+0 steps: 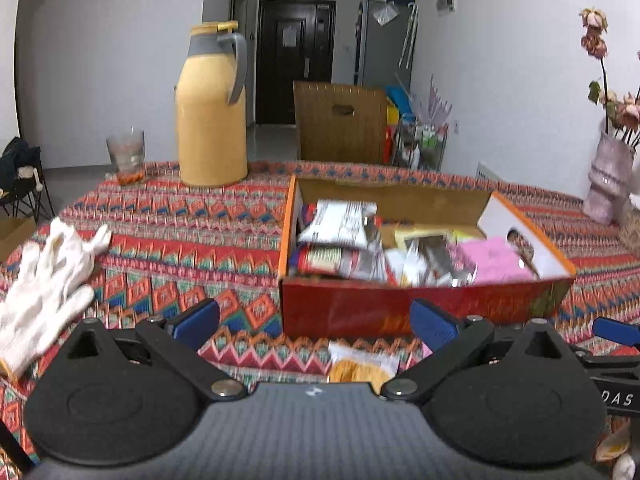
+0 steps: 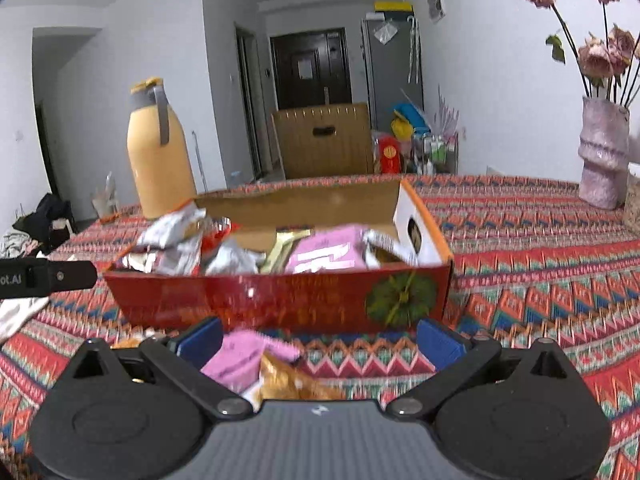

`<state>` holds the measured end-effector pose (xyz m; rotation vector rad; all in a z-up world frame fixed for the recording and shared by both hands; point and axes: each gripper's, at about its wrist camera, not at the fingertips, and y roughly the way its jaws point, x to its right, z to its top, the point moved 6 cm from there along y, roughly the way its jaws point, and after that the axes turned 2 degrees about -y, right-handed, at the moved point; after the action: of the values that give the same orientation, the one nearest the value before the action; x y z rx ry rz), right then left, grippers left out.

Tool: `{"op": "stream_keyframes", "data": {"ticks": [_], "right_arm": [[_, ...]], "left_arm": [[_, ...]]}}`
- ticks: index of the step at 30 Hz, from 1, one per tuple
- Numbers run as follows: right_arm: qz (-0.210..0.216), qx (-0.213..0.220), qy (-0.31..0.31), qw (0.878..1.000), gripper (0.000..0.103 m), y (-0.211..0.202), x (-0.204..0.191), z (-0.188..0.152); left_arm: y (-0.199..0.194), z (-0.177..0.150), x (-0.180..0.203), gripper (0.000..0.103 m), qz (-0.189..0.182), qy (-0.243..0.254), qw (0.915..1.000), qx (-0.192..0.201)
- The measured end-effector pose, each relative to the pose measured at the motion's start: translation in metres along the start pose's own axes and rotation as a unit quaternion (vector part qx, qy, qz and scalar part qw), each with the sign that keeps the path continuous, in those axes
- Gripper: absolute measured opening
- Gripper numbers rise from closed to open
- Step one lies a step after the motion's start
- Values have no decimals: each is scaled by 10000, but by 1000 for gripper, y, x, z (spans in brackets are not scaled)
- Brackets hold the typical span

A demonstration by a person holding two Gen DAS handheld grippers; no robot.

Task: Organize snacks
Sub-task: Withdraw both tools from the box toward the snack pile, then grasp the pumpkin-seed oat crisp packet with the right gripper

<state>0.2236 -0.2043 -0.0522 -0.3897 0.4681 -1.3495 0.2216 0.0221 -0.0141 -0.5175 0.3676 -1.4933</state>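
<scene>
A red cardboard box (image 1: 400,308) holds several snack packets, among them a white one (image 1: 340,224) and a pink one (image 1: 492,256). The box shows in the right wrist view (image 2: 280,300) too, with a pink packet (image 2: 324,256) inside. My left gripper (image 1: 316,320) is open and empty, just in front of the box, above a yellow-white packet (image 1: 360,364) on the cloth. My right gripper (image 2: 320,340) is open and empty, above a pink packet (image 2: 244,356) and a golden packet (image 2: 292,380) lying in front of the box.
A yellow thermos jug (image 1: 212,120) and a glass (image 1: 128,156) stand at the back left of the patterned tablecloth (image 1: 180,232). A white glove (image 1: 44,288) lies at the left. A pink vase with flowers (image 2: 602,152) stands at the right.
</scene>
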Motion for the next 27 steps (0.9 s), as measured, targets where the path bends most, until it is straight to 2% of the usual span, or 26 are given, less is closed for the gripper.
{"op": "stream_keyframes", "data": {"ticks": [5,10,27], "right_arm": [[-70,-256,25,9996,103,0,0,-20],[-131,-384,76,9991,103,-1,1,-31],[-329,-615,107,9975,103,24,-3,-23]], "left_arm": [[6,-25,-1,103,-60,13,9996,-282],[11,-38,-1,103,-82,25,9996,-273],[14,-44,-7,103,-195,-175,9995,-195]]}}
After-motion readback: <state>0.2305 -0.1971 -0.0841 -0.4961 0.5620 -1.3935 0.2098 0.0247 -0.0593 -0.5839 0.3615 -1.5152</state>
